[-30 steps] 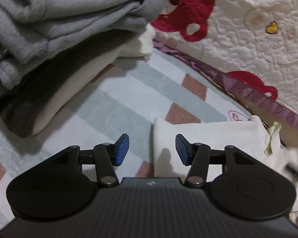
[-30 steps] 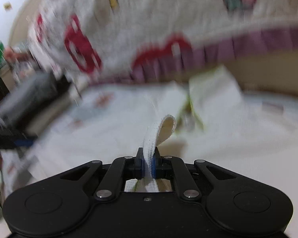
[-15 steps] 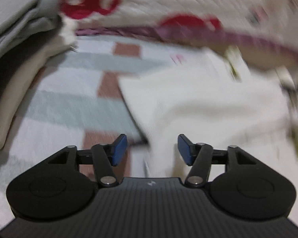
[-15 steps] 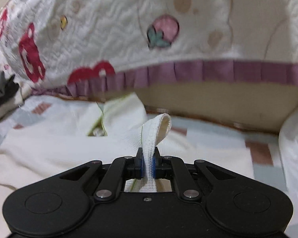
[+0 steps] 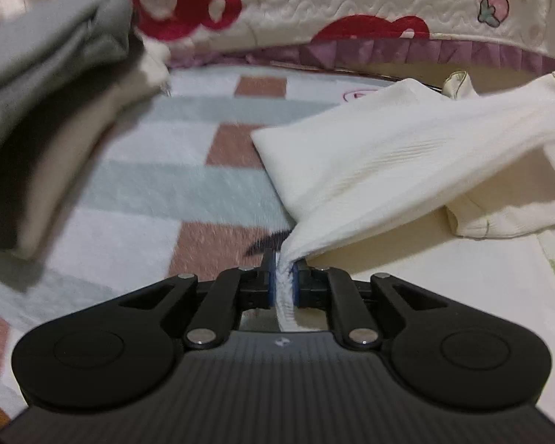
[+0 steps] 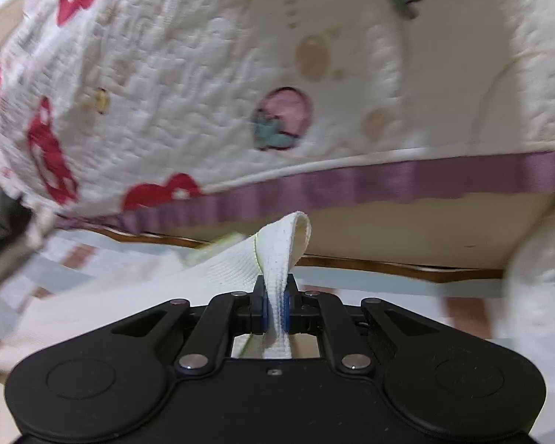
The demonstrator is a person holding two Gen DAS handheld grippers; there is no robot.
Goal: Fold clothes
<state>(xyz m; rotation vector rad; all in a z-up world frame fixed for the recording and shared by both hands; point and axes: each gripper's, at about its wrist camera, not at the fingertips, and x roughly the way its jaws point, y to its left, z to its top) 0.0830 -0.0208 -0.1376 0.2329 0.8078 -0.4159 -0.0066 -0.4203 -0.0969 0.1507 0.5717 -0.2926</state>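
Note:
A white ribbed garment (image 5: 388, 162) lies on a checked blanket (image 5: 174, 185) and is lifted at one corner. My left gripper (image 5: 285, 281) is shut on that corner, and the cloth stretches up and to the right from it. My right gripper (image 6: 275, 307) is shut on a folded white hem (image 6: 285, 244) of the garment, which loops up above the fingers. The rest of the garment (image 6: 218, 266) trails to the left in the right wrist view.
A stack of folded grey, dark and cream clothes (image 5: 44, 111) sits at the left. A quilted cover with red bears and a purple frill (image 5: 388, 51) hangs along the back, also in the right wrist view (image 6: 314, 111). More cream cloth (image 5: 499, 222) lies at the right.
My left gripper was open over the blanket, moved right to the white garment and has shut on its corner. My right gripper has stayed shut on the hem and swung right and lifted.

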